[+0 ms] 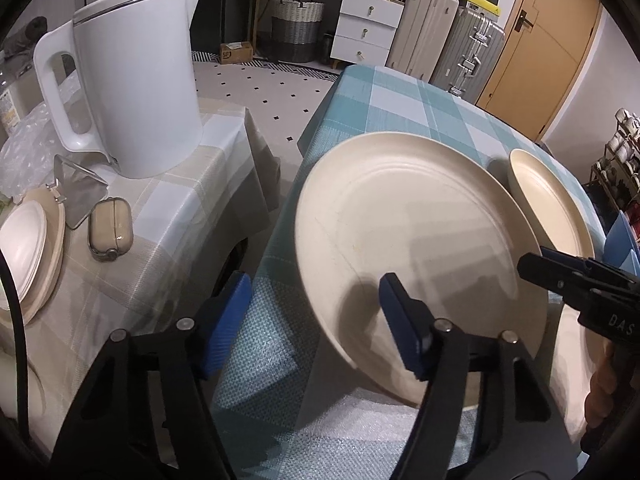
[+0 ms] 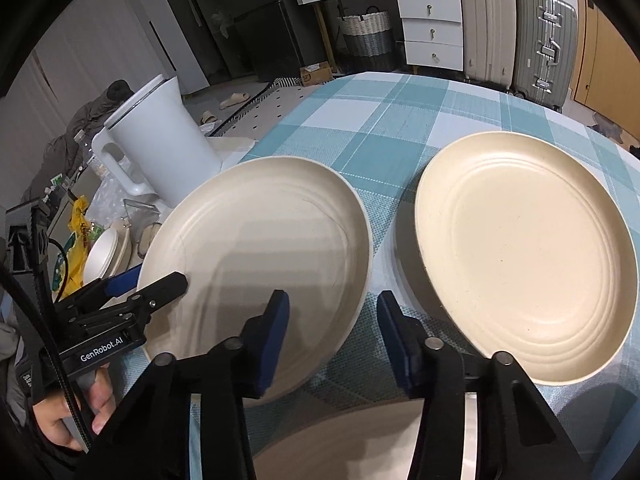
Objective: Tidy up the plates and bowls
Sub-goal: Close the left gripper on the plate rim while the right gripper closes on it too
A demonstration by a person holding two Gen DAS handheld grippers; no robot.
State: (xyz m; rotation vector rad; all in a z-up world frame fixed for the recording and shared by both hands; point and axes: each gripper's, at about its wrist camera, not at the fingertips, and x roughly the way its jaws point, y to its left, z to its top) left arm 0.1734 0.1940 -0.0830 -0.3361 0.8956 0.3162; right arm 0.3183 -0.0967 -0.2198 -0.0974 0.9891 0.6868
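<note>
From the left wrist view, the left claw stands wide apart with nothing between its blue pads, its right finger over the near rim of a cream plate and its left finger off past the plate's left edge above the checked blue surface. The plate looks slightly tilted, and a second cream plate lies just behind it to the right, partly hidden. The right claw pokes in from the right edge by that second plate. On the neighbouring beige-clothed surface stand a white kettle, a small tan case and a stack of pale dishes. From the right wrist view, the right claw is also spread wide and empty, its fingers straddling the gap between the two plates: the left plate touches or sits just under its left finger, the right plate just beside its right finger. The left claw reaches the left plate's near-left rim, one finger above the rim and one outside it.
</note>
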